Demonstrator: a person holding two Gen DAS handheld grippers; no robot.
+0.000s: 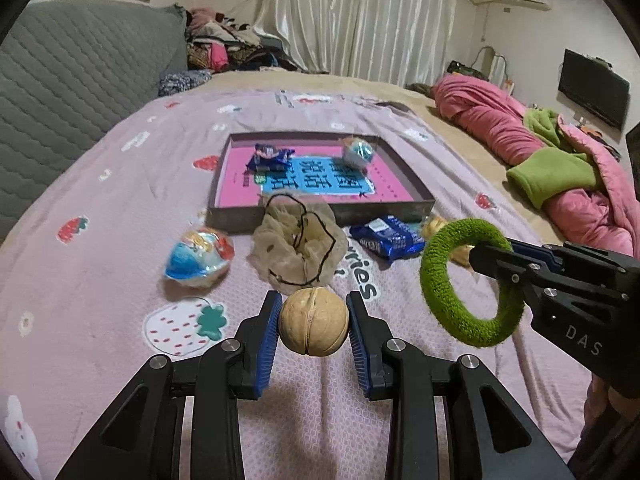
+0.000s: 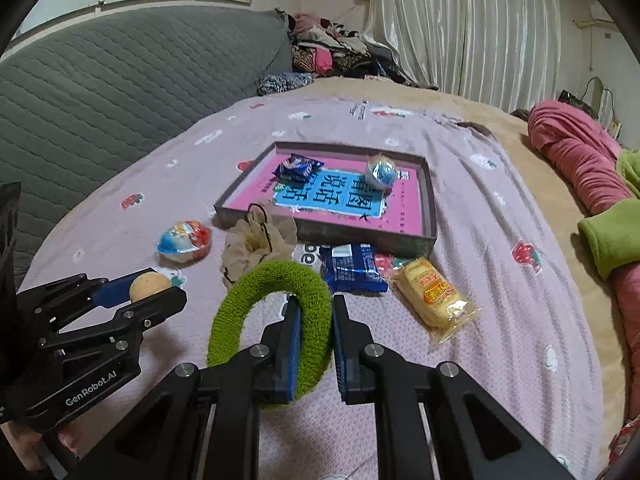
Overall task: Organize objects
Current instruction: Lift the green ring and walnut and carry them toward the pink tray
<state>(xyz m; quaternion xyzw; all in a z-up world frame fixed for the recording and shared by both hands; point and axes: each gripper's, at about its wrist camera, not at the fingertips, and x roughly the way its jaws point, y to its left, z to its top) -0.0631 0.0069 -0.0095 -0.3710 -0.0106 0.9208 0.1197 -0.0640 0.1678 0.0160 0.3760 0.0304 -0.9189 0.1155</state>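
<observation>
**Two objects held above the bed, the tray is the likely goal**

The left gripper [image 1: 313, 322] pinches a walnut [image 1: 313, 321] between its blue pads, one pad on each side of the shell. The right gripper [image 2: 313, 330] pinches one side of a green fuzzy ring [image 2: 272, 320]; the band sits between the two fingers and the rest of the loop hangs free to the left. Both things seem to be clear of the pink strawberry-print bedsheet [image 1: 100, 200], not resting on it.

I judge that the step in hand is the carrying: each object is already picked and should go to the shallow grey tray [image 1: 320, 216], which lies further ahead on the bed. In the tray there are already a blue snack packet [image 1: 269, 157] and a round foil-wrapped ball [image 1: 358, 151]. The next move calls for bringing both grippers forward over the near wall of the tray, above the things that lie in front of it, and releasing over a free part of the pink floor.

The walnut is hard, round and ridged, with a seam, so it may roll after release. The ring is soft and plush and will probably stay where it falls. Still outside the tray are a beige mesh scrunchie with a black hair tie [image 1: 298, 246], a second foil ball [image 1: 200, 256], a dark blue packet [image 2: 352, 268] and a yellow wrapped biscuit pack [image 2: 434, 300].
</observation>
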